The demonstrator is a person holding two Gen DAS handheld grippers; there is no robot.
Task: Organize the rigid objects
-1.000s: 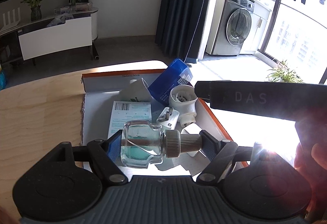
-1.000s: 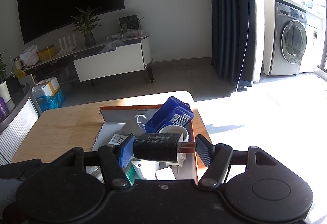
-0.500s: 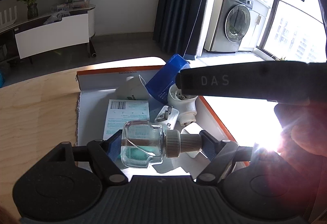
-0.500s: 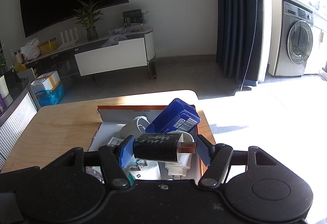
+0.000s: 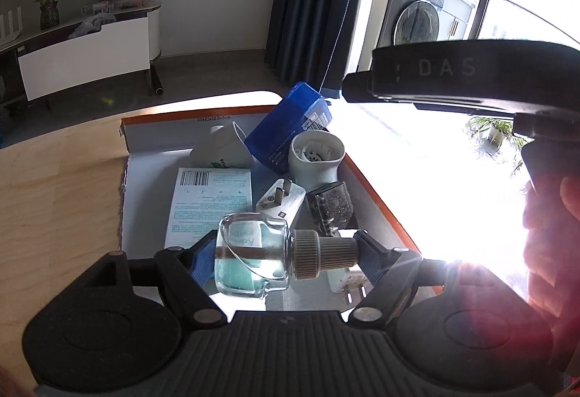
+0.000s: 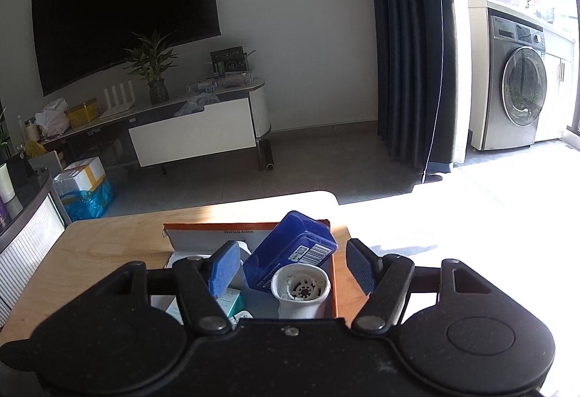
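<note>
Glare from the sunlit floor washes out the right of the left wrist view; the table edge and the near right corner of the cardboard box (image 5: 377, 194) dissolve into white there. A hand (image 5: 551, 234) at that edge shows only as a red, flared blur. The bar marked "DAS" (image 5: 471, 74) crossing the upper right is the other tool's body, its tip cut off from view.

Left gripper (image 5: 284, 252): clamped on a glass bottle (image 5: 250, 255) lying sideways between the pads, ribbed cap (image 5: 322, 254) against the right pad, glass base against the left. Bluish liquid fills the lower half. The bottle hangs above the box's near end. Its label reads mirrored through the glass, not legible.

Below and beyond it in the box: a printed leaflet (image 5: 210, 201) flat on the floor, a white plug adapter (image 5: 281, 197), a dark speckled block (image 5: 331, 205) just right of the adapter, a white cylindrical fitting (image 5: 315, 158) open end up, a blue plastic case (image 5: 290, 125) tilted against the far wall, a white mug (image 5: 224, 150) partly behind it. A second white plug (image 5: 348, 283) is mostly hidden under the cap and right finger.

Right gripper (image 6: 290, 270): jaws opening, nothing between the pads. It sits above the box's near right area; the white fitting (image 6: 301, 290) and blue case (image 6: 290, 252) show through the gap. The gripper body hides the box floor closer in. Box rests on a wooden table (image 6: 108, 245).
</note>
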